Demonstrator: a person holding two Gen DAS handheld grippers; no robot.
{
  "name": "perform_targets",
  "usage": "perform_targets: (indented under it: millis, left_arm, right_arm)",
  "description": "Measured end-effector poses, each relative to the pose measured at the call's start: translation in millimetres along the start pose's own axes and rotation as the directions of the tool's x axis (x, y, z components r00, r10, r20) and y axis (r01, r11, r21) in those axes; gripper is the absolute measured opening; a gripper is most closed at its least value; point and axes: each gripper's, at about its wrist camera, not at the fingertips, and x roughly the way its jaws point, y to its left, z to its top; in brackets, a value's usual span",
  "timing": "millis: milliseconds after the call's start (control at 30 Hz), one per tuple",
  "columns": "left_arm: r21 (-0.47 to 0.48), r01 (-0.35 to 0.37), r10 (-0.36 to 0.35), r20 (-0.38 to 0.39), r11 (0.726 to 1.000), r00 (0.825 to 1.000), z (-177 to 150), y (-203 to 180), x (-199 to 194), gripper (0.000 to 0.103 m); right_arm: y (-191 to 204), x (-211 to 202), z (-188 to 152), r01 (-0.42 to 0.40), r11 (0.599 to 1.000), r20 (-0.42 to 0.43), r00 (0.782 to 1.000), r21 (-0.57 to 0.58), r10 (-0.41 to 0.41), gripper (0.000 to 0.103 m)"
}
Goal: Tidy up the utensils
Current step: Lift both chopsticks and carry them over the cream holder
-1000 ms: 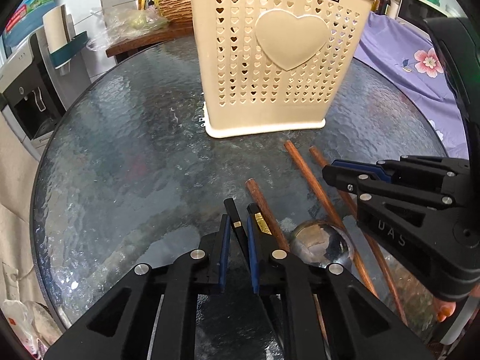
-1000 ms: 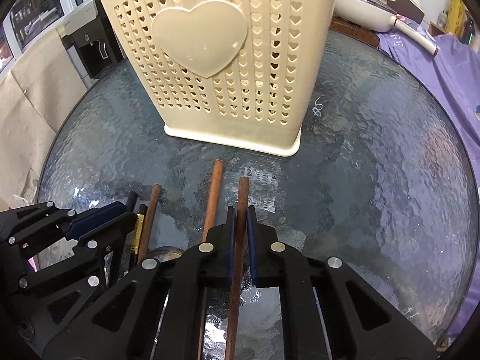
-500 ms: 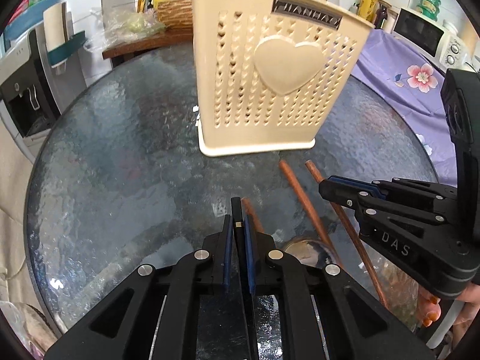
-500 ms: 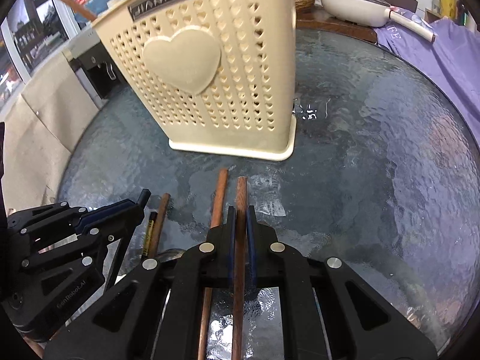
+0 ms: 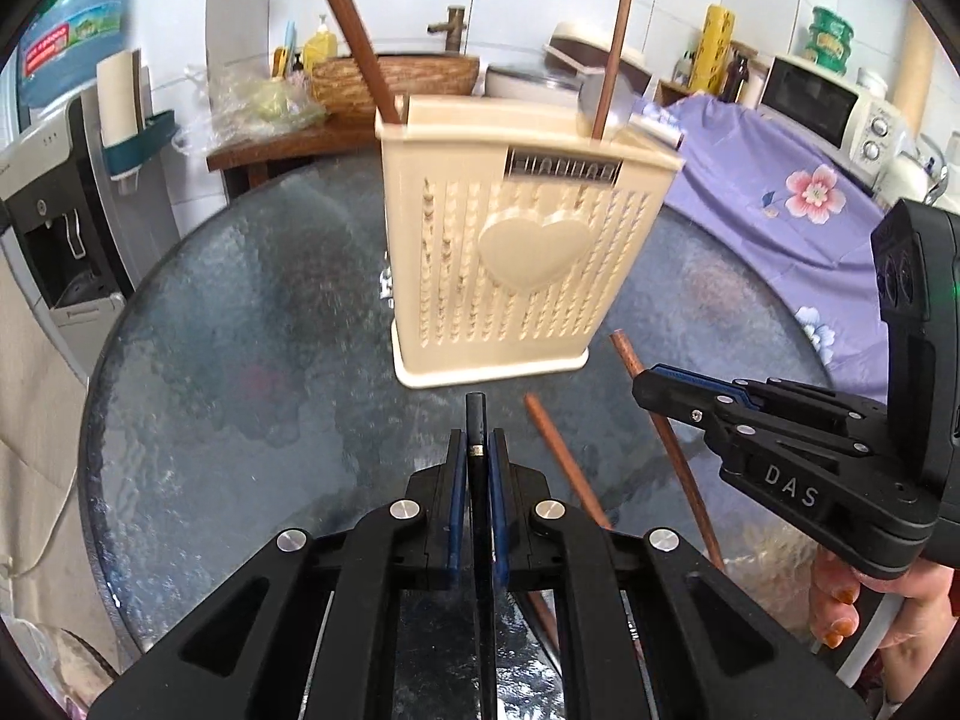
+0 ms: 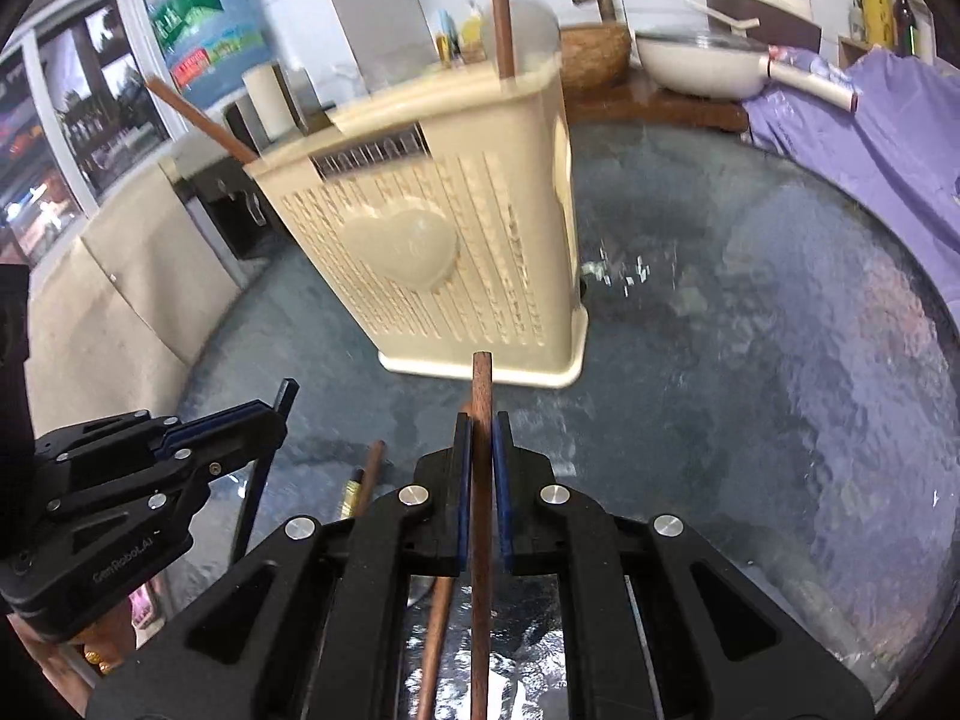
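A cream perforated utensil basket [image 5: 516, 276] with a heart stands on the round glass table [image 5: 240, 360]; it also shows in the right wrist view [image 6: 456, 276]. Two brown-handled utensils [image 5: 354, 36] stick up from it. My left gripper [image 5: 477, 450] is shut on a black-handled utensil [image 5: 475, 420], lifted in front of the basket. My right gripper [image 6: 480, 432] is shut on a brown wooden-handled utensil [image 6: 481, 396], also lifted. The right gripper shows in the left wrist view [image 5: 672, 387]. More brown handles [image 5: 558, 456] lie on the table.
A water dispenser [image 5: 54, 222] stands left of the table. A purple flowered cloth [image 5: 780, 192] covers furniture at the right. A wooden shelf with a woven bowl [image 5: 408, 81] and a pan [image 6: 708, 60] is behind the table.
Both grippers have risen from the table with their utensils, the left one closing on the black handle. The basket now appears lower and farther in both views.
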Motion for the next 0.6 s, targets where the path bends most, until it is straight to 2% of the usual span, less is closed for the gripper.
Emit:
perform_targets:
  millis: [333, 600]
  left_arm:
    - [0.021, 0.02, -0.022, 0.126, 1.0, 0.992, 16, -10, -49, 0.007]
    - [0.035, 0.029, -0.035, 0.186, 0.999, 0.982, 22, -11, -74, 0.007]
  right_arm:
    - [14, -52, 18, -0.054, 0.998, 0.134, 0.989, -0.036, 0.059, 0.008]
    - [22, -79, 25, -0.06, 0.997, 0.191, 0.979, -0.054, 0.069, 0.007]
